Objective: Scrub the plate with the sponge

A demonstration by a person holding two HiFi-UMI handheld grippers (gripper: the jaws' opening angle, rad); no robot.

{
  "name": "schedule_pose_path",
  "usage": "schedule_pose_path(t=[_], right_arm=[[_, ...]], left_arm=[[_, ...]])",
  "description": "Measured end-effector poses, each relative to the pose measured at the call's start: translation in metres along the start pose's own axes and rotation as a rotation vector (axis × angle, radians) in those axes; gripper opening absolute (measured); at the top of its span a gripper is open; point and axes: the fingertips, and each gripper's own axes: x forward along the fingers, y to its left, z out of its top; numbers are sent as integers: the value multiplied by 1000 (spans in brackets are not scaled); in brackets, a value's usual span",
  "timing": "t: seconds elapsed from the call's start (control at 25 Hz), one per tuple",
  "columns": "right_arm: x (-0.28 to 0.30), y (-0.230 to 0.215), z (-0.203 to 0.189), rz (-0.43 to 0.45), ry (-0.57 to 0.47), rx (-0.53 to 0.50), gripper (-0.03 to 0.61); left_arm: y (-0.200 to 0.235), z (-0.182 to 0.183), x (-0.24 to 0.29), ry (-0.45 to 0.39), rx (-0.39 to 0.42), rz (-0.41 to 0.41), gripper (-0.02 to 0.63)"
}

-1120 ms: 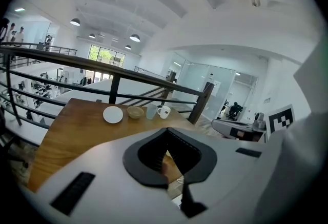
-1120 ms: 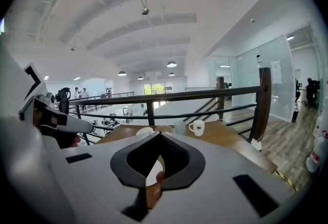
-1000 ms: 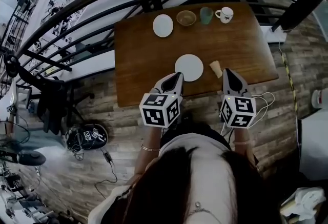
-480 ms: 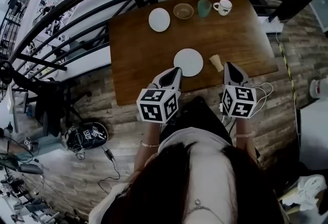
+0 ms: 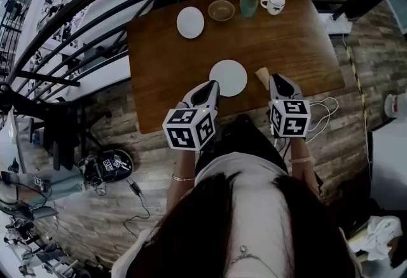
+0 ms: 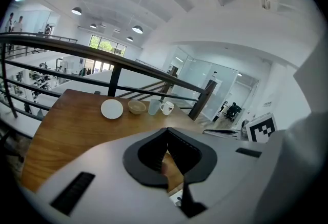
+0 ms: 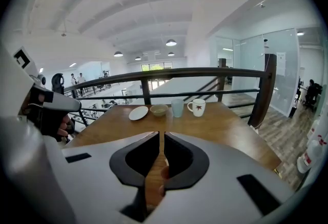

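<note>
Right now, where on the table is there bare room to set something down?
The left stretch of the table, beside the near plate, is bare, as is the band between that plate and the back row. The right end past the sponge is free too. The back edge is crowded: far plate, bowl, green cup, mug.

Head view: high, steeply down on bench (image 5: 165,60); left gripper view, right gripper view: low, facing railing (image 7: 205,70); all share mug (image 5: 274,3).
</note>
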Motion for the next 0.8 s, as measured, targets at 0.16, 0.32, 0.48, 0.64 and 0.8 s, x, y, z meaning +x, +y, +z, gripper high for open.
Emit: schedule_pose_path(t=[0.16, 0.32, 0.48, 0.64, 0.8], right_arm=[[17, -4, -10, 34, 53, -7, 40], [30, -7, -19, 56, 94, -17, 40], [45, -11, -29, 74, 135, -25, 41], [57, -16, -40, 95, 182, -18, 63], [67, -19, -52, 111, 220, -14, 101]], left_arm=[[3, 2, 12, 9, -17, 19, 11], [7, 1, 20, 22, -28, 35, 11], [14, -2, 28, 38, -41, 50, 12], [17, -4, 36, 52, -51, 62, 11], [19, -8, 43, 70, -56, 69, 12]])
